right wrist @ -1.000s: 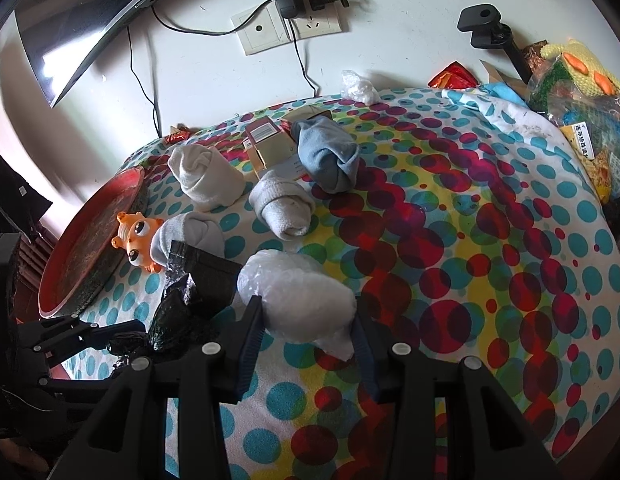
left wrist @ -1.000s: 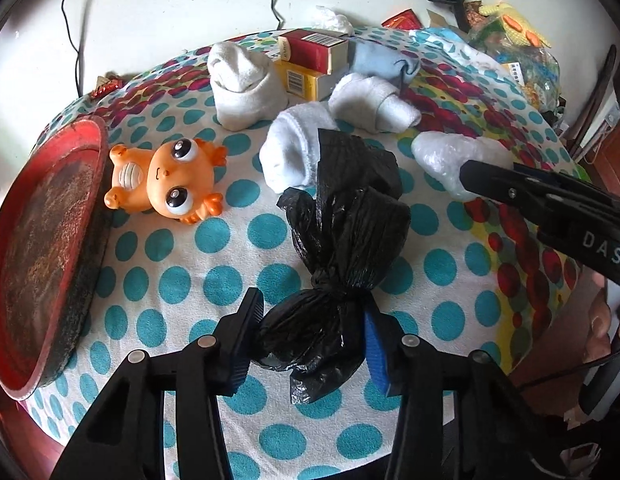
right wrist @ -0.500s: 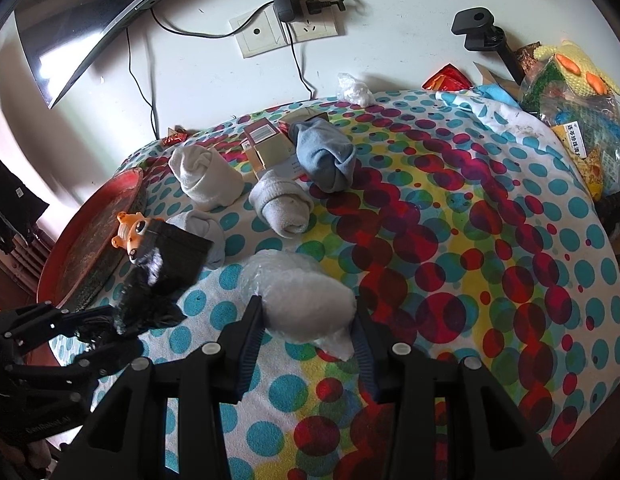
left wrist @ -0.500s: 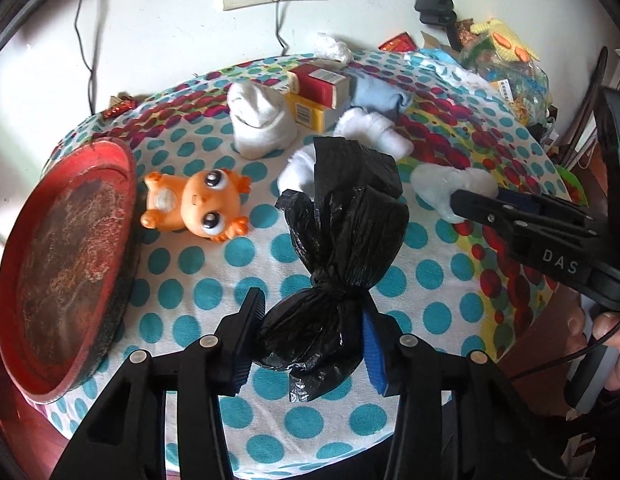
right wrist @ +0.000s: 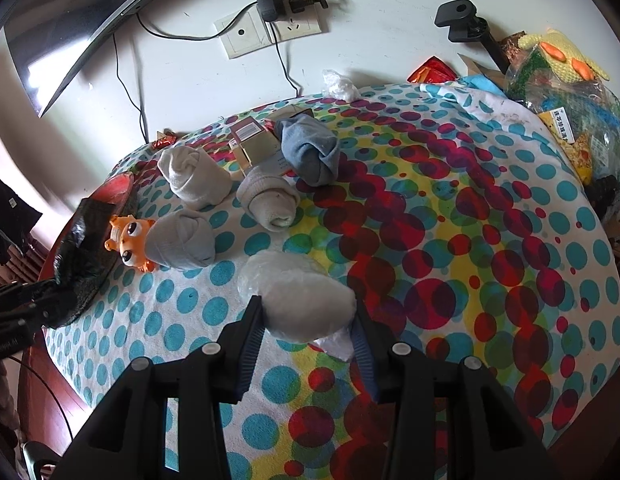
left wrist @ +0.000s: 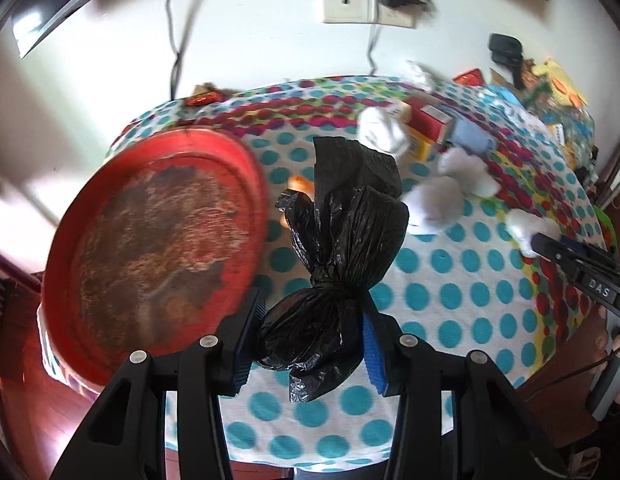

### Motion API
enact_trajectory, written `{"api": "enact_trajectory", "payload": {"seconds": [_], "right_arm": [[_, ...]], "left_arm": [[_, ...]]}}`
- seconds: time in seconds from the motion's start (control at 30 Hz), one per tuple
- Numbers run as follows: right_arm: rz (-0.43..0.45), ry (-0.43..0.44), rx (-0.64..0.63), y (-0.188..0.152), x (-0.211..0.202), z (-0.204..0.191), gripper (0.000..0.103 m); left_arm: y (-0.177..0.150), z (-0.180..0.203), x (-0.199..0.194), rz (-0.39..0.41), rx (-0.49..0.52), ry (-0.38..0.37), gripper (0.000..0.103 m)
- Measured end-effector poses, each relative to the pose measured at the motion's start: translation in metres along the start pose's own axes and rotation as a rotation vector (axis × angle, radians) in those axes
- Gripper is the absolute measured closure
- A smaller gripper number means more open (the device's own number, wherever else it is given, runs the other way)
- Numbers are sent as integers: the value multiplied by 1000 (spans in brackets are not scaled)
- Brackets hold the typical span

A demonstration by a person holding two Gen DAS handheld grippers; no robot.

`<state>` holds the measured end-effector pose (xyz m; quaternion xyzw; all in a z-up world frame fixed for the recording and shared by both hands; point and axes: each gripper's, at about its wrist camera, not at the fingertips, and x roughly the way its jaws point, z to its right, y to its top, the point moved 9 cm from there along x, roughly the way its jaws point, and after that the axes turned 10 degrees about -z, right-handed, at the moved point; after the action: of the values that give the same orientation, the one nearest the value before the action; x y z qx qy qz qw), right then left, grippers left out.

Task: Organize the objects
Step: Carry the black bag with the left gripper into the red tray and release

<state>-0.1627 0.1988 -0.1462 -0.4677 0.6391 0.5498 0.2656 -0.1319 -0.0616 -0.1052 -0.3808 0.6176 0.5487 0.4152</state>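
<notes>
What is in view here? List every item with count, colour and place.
black bag: 1, black, knotted, held in left tool, raised beside tray
tray: 1, red, round, table's left edge
white bag: 1, translucent white, between right tool's pads
toy: 1, orange, by tray
rolled socks: 4, three pale, one blue-grey, mid-table
boxes: about three, red and yellow, behind socks
tablecloth: 1, dotted
wall socket: 1, white, charger plugged
left tool: black, blue pads
right tool: black, blue pads

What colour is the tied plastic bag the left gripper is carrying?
Black, glossy and crinkled. The tied plastic bag shows best in the left wrist view.
</notes>
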Motion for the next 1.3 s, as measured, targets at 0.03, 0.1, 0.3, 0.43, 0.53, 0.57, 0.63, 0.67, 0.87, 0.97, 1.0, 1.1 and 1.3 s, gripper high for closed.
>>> {"api": "enact_trajectory", "payload": {"seconds": [0.03,0.1,0.3,0.43,0.53,0.57,0.63,0.67,0.87,0.97,1.0,1.1,1.3], "right_arm": [[0,-1,3,-1,0,0,60],[2,-6,13,-1,-1,2,60],[4,-19,21,-1,-2,4,60],[8,-26,26,0,-2,4,60],[4,-31,35,-1,-1,5,60],[2,-32,40,-2,-1,5,60],[1,-35,48,-3,-1,6,60],[-1,-36,52,-3,-1,7,60],[-6,-65,66,-5,0,9,60],[-12,-79,67,-6,1,9,60],[-13,-83,66,-5,2,9,60],[-16,-97,66,-6,1,9,60],[-15,-117,51,-2,0,2,60]], "left_arm": [[1,-9,-1,2,-18,8,60],[3,-31,-4,8,-51,30,60],[2,-100,-9,8,-183,53,60],[-2,-148,-8,6,-262,104,60],[-7,-176,-1,-10,-300,123,60],[-9,-185,1,-14,-314,134,60],[-14,-203,8,-30,-335,145,60],[-16,-211,11,-35,-348,152,60],[-28,-245,32,-74,-402,172,60],[-31,-255,38,-81,-411,173,60],[-31,-258,39,-80,-412,180,60],[-29,-266,44,-85,-406,200,60],[-25,-280,53,-94,-423,195,60]]}}
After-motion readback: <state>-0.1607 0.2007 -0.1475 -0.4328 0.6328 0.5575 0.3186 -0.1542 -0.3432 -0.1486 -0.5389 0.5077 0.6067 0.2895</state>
